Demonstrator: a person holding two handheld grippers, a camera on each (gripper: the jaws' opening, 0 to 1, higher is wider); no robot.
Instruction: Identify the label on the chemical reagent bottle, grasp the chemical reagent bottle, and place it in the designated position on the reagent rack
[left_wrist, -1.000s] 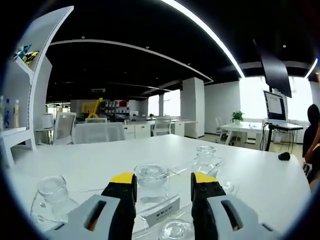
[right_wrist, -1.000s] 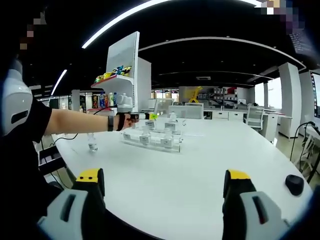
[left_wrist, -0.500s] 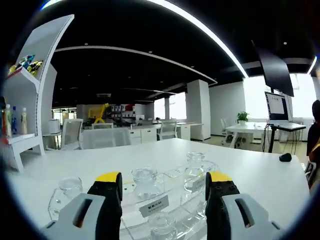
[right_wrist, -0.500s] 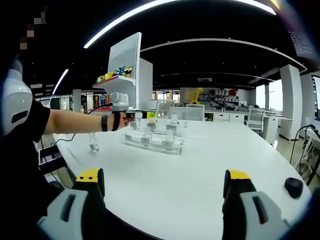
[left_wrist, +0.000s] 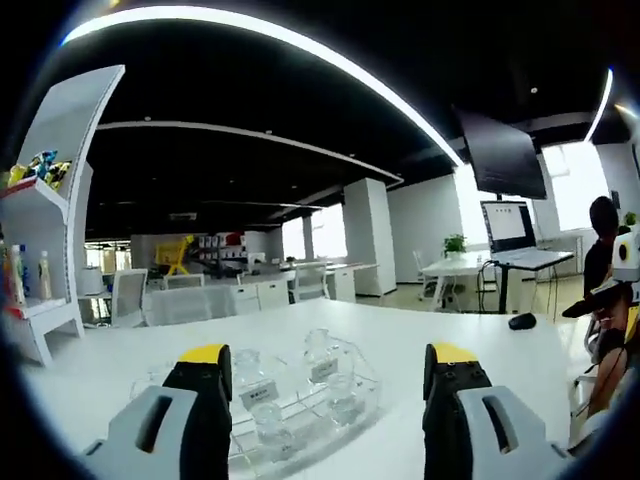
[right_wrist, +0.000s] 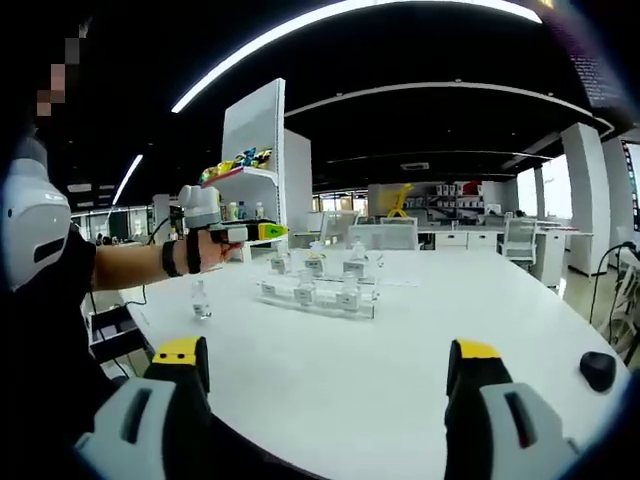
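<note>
Left gripper (left_wrist: 328, 365): jaws spread wide, nothing between them, hovering over the white worktop (left_wrist: 470, 335) just short of the reagent rack (left_wrist: 300, 415).

Right gripper (right_wrist: 325, 360): jaws also wide apart, empty, low over the near edge of the worktop, well back from the rack.

Reagent rack is clear acrylic, sitting flat on the worktop; in the right gripper view its long axis runs roughly left-right across the frame (right_wrist: 318, 293). White label cards (left_wrist: 258, 393) stand along its rows, text too small to read.

Several clear glass reagent bottles (left_wrist: 322, 352) stand upright in the rack, stoppers up, long axis vertical.

One more chemical reagent bottle (right_wrist: 201, 299) stands alone on the worktop, upright, clear of the rack, towards the person's side, below the outstretched forearm. Label not legible.

In the right gripper view the person's left hand (right_wrist: 205, 248) holds the left gripper out level above the worktop, yellow tips pointing toward the rack, beside it and not touching.

Black mouse-like object (right_wrist: 597, 371) on the worktop, far right, well apart from the rack.

Behind: white shelf unit (right_wrist: 252, 150) with coloured items and bottles, office chairs, desks, a monitor on a stand (left_wrist: 508, 225), a seated person (left_wrist: 603, 250) at the far right.
</note>
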